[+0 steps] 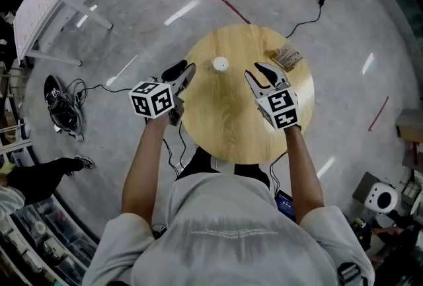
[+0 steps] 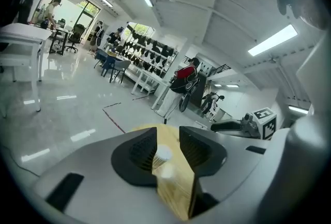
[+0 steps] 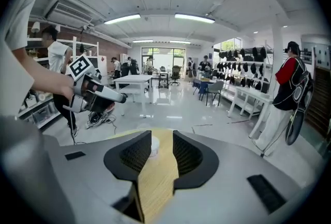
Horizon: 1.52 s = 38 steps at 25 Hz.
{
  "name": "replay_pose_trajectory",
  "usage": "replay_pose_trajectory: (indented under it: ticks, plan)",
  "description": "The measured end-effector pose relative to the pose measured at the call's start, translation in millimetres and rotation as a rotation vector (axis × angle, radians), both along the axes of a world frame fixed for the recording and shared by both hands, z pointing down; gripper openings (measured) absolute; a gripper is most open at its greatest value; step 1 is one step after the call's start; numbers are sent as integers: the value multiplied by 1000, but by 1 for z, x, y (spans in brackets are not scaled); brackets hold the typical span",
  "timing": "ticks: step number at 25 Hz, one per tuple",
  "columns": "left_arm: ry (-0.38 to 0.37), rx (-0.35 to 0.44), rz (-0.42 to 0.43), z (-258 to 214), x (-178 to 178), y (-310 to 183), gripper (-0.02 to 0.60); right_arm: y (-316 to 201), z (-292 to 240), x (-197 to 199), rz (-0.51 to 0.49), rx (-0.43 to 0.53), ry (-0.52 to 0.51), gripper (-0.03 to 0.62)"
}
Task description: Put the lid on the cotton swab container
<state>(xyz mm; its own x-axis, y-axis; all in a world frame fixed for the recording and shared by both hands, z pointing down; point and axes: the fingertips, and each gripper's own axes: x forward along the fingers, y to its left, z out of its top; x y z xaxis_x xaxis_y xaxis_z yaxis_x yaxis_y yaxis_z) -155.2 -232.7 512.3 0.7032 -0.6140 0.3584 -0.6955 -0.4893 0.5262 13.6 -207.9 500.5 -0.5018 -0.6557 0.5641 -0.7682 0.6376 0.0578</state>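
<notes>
At the middle of the head view stands a round wooden table (image 1: 231,126) on a grey floor (image 1: 145,7), and both grippers hang over it from the lower edge of the frame. The cotton swab container (image 1: 220,65), small and white-topped, stands upright near the table's upper edge, between the two grippers and apart from both. The left gripper (image 1: 183,72) reaches in over the table's left rim and points up and to the right. In the left gripper view its jaws stand well apart with nothing gripped. The container (image 2: 163,154) shows through the gap, out on the tabletop beyond the pads. The right gripper (image 1: 260,76) comes in right of centre and points up and to the left. In the right gripper view its jaws are likewise parted and empty. The container (image 3: 151,145) peeks out past the left-hand pad, farther along the wood. A small brownish object (image 1: 287,57) lies near the table's upper right edge, well apart from the container; it is too small to make out.
</notes>
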Motion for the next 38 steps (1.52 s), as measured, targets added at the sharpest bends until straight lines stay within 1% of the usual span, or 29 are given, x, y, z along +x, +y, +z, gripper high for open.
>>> replay_pose_trajectory:
  ticks: [2,6,12,17,22,24,27,29,33,38]
  plan:
    - [-9,-34,-1,14,3,-2,144,-3,22,-3,-38,-42,6,170]
    - [-31,-77,-5,36,2,-7,153,-9,62,-19,-107,-107,21,200]
    - [-8,-168,2,75,6,-18,160,-18,108,-42,-174,-174,39,230]
    - [-3,-220,12,104,7,-29,170,-24,141,-56,-233,-202,95,250]
    - [31,-254,22,119,10,-30,173,-27,163,-62,-240,-225,104,259]
    - [63,-279,28,124,17,-27,176,-28,169,-64,-243,-234,103,259]
    - [135,-313,2,129,21,-30,178,-31,173,-69,-242,-247,92,259]
    - [164,-323,-11,130,22,-33,176,-34,174,-72,-233,-247,86,259]
    - [171,-328,-13,130,23,-37,176,-36,177,-73,-208,-256,72,259]
    - [201,-333,0,122,24,-39,175,-36,176,-76,-198,-261,60,258]
